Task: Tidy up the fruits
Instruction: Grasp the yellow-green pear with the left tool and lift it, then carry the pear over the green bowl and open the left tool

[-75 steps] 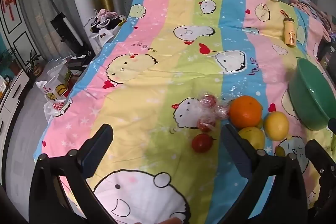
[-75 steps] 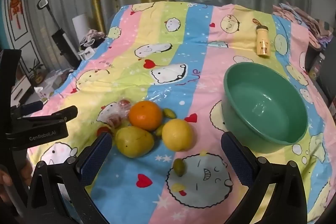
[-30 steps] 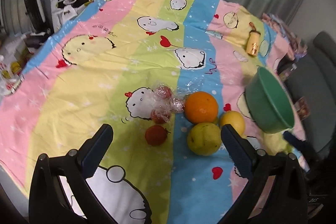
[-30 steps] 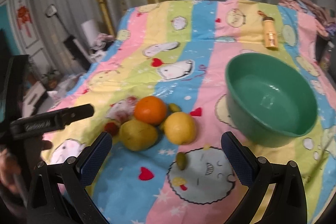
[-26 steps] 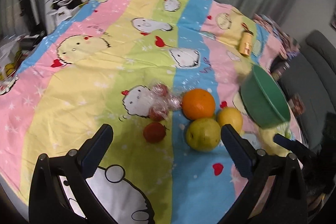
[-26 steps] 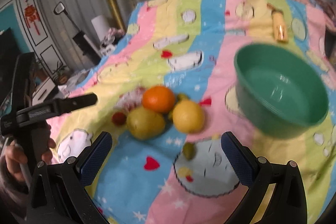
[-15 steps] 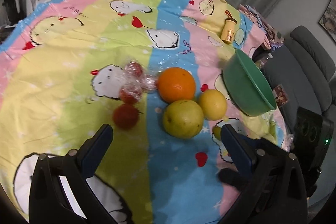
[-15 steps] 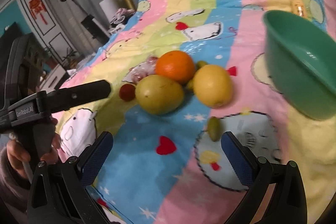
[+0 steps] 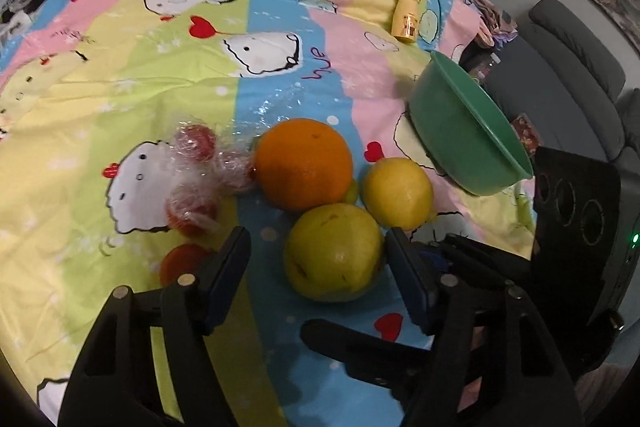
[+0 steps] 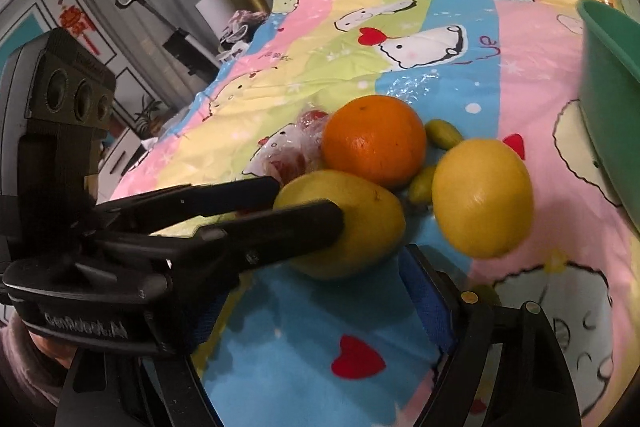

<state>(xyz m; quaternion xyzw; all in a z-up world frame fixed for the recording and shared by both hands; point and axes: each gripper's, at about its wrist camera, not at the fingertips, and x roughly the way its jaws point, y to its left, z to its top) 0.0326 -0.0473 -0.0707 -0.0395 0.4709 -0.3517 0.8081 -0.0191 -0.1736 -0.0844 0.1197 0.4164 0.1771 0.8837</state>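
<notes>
The left gripper (image 9: 318, 259) has its jaws apart, and they have just been closing; the yellow-green pear (image 9: 334, 253) lies between the two fingers. In the left wrist view the right finger sits just beside the fruit's flank and the left finger stands clear of it, so the pads do not press on it. From the right wrist view the same left gripper (image 10: 306, 205) reaches in from the left, one finger crossing in front of the pear (image 10: 360, 227) and the other behind it.

The right gripper (image 10: 304, 303) also stands apart, its jaws likewise just closing, with only blue-striped cloth between them. The pear lies just beyond its fingertips and the lemon (image 10: 482, 199) beyond its right finger.

Further out, the orange (image 9: 304, 165) touches the pear on its far side, and the lemon (image 9: 398, 193) sits to the pear's right. Small green fruits (image 10: 442, 133) peek out between them. Wrapped red fruits (image 9: 196, 147) and a bare red tomato (image 9: 184, 263) lie left of the orange. All rest on the striped cartoon bedspread (image 9: 120, 75), in its middle. The green bowl (image 9: 464, 131) stands near the bedspread's right edge, and a small yellow bottle (image 9: 406, 15) lies toward the far right corner.
</notes>
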